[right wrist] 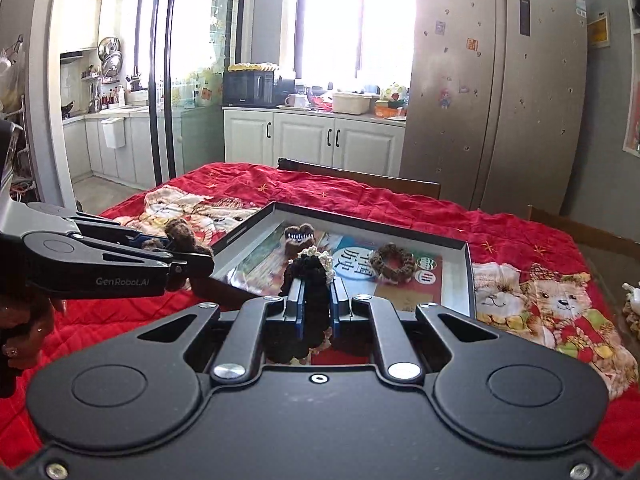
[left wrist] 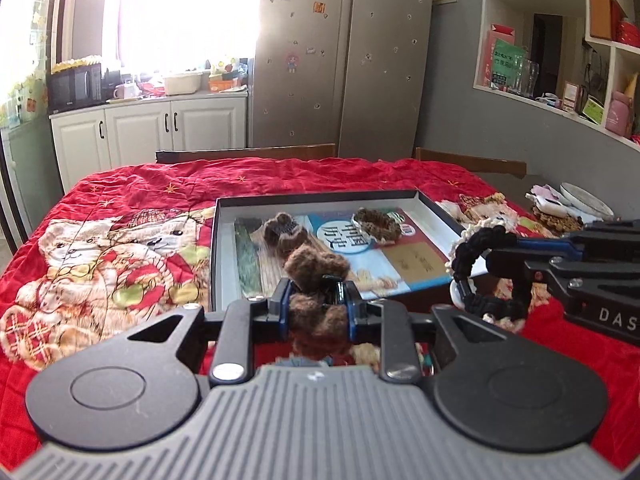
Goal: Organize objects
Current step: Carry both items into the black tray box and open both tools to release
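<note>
A brown fuzzy hair clip (left wrist: 316, 270) sits pinched between the fingers of my left gripper (left wrist: 318, 289), held above the near edge of a shallow black box (left wrist: 320, 199). My right gripper (right wrist: 318, 292) is shut on a black scrunchie with white lace trim (right wrist: 308, 270). Each gripper shows in the other's view: the right gripper (left wrist: 486, 270) with its scrunchie (left wrist: 476, 244), the left gripper (right wrist: 185, 251) with its clip (right wrist: 180, 233). Inside the box (right wrist: 360, 221), on a book, lie another brown fuzzy clip (left wrist: 284, 230) (right wrist: 298, 236) and a brown scrunchie (left wrist: 378, 224) (right wrist: 392, 262).
The box rests on a table covered by a red bear-print quilt (left wrist: 120, 248). A pile of hair accessories (left wrist: 558, 216) and a white round dish (left wrist: 586, 199) lie at the table's right edge. Two wooden chair backs (left wrist: 244, 154) stand behind. A hand (right wrist: 20, 332) grips the left tool.
</note>
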The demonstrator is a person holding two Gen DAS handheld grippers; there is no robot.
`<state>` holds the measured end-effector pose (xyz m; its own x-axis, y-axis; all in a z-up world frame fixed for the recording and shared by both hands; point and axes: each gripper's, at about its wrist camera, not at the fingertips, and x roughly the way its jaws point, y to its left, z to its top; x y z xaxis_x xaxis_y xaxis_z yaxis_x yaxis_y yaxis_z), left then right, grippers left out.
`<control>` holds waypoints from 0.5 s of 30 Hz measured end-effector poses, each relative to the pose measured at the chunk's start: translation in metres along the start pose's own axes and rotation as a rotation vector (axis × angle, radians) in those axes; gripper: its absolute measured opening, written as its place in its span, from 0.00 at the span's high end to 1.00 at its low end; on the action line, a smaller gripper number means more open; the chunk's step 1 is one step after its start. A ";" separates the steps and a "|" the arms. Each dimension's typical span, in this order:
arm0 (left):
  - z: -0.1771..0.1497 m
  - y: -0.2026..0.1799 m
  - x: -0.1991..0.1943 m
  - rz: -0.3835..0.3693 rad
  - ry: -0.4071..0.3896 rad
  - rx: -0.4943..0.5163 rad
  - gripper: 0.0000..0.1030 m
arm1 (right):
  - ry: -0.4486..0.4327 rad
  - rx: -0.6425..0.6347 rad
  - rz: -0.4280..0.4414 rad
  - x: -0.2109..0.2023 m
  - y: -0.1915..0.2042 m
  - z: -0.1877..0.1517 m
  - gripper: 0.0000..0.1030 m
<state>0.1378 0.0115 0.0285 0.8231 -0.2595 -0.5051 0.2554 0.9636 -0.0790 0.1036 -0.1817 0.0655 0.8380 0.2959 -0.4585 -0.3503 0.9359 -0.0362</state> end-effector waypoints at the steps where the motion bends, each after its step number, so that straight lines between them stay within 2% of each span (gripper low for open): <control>1: 0.004 0.002 0.005 0.003 0.004 -0.003 0.71 | 0.001 0.007 -0.001 0.005 -0.003 0.003 0.88; 10: 0.030 0.022 0.052 0.037 0.056 -0.048 0.71 | 0.054 0.059 -0.012 0.064 -0.036 0.019 0.88; 15: 0.038 0.031 0.082 0.054 0.098 -0.070 0.71 | 0.063 0.106 0.016 0.094 -0.050 0.028 0.88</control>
<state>0.2328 0.0175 0.0168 0.7804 -0.2033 -0.5913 0.1734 0.9789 -0.1077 0.2120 -0.1952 0.0491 0.8033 0.3016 -0.5135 -0.3143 0.9471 0.0645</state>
